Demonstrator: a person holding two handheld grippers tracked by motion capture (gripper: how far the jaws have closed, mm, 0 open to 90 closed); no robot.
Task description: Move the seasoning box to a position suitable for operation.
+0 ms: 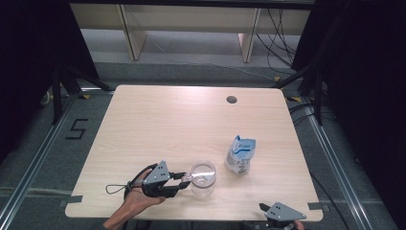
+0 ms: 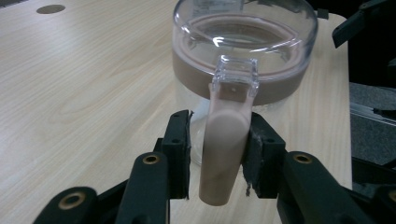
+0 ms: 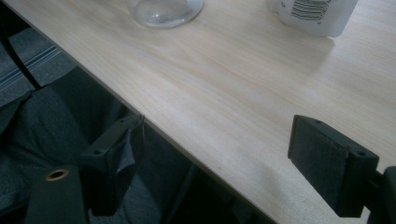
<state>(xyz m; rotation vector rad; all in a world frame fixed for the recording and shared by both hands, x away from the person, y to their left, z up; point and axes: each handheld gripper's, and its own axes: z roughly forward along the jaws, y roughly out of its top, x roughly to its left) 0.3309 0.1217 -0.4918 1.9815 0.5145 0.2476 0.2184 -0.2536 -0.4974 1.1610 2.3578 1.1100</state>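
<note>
Clear jug (image 1: 203, 178), near the front edge of the table (image 1: 167, 120), upright, lid on. Beige handle (image 2: 224, 149) right between the jaws of the left gripper (image 1: 184, 179), seen close up in the left gripper view (image 2: 217, 140). Not a real pinch though: one pad against the side of the handle, a visible gap at the other pad. So jaws narrow-ish but loose around the handle, not clamped.

Right gripper (image 1: 268, 211) low at the near table edge, jaws spread wide (image 3: 215, 154), nothing between them, just wood and floor.

Further out, a white and blue pouch (image 1: 240, 154) just to the right of the jug, standing, apparently sealed, not touching it. Same pouch at the top of the right gripper view (image 3: 317, 14).

Progress-wise: looks early, or between steps. Jug in place and within reach, pouch untouched, nothing poured as far as can be told. Probably left to do: a proper grip on the handle, lid off, pouch picked up and emptied in. Only a guess from the layout.
</note>
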